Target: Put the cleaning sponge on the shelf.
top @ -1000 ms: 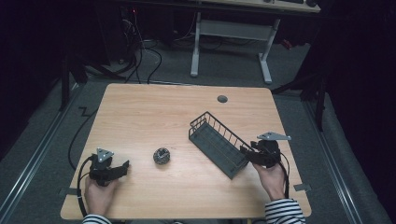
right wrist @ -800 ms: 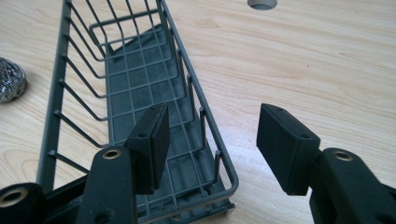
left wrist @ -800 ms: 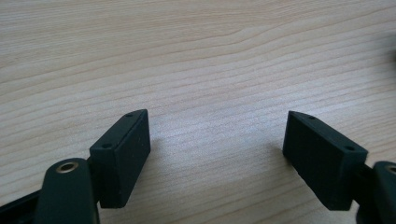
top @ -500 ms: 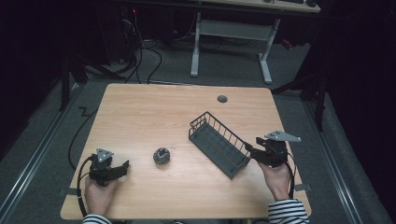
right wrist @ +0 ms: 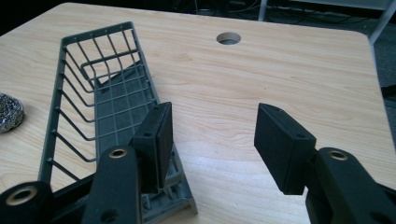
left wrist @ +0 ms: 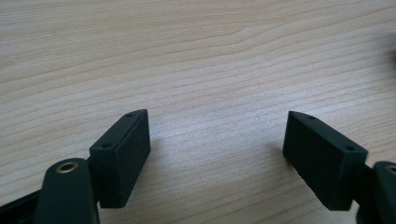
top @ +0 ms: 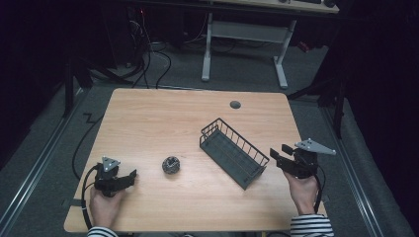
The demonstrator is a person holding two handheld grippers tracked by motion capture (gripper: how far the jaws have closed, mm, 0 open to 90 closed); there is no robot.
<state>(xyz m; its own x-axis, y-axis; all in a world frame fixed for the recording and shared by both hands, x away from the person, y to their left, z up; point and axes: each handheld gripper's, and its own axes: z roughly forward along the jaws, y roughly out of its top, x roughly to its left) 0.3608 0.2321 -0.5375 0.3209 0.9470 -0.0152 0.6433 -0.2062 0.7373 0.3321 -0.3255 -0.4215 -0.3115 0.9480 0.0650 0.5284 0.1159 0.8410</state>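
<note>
**right gripper at the near end of the basket**

your right gripper (top: 280, 159) stands wide and holds nothing. it sits just off the near right end of the basket (top: 232, 152), which lies on the surface (top: 148, 118) right of centre. the basket's long axis runs on a diagonal, from far left to near right, so its near short end points toward your right hand (top: 302, 191). in the right gripper view the basket (right wrist: 100, 100) stretches away along that axis. one jaw stands over its near end wall, the other over bare wood to the side; the basket is not between them. whether the jaw touches the wire cannot be told.

your left gripper (top: 126, 178) is also wide and empty, low over the surface at the near left corner, well apart from the basket. the ball (top: 171, 165), a small dark scrubber-like thing, lies between the two grippers, nearer your left.

the right hand is plainly the nearer to the basket; a grasp there would likely take the end wall across its thin edge.

hard to make out: the ball's material. the near corner of the basket is hidden behind the jaw.
</note>
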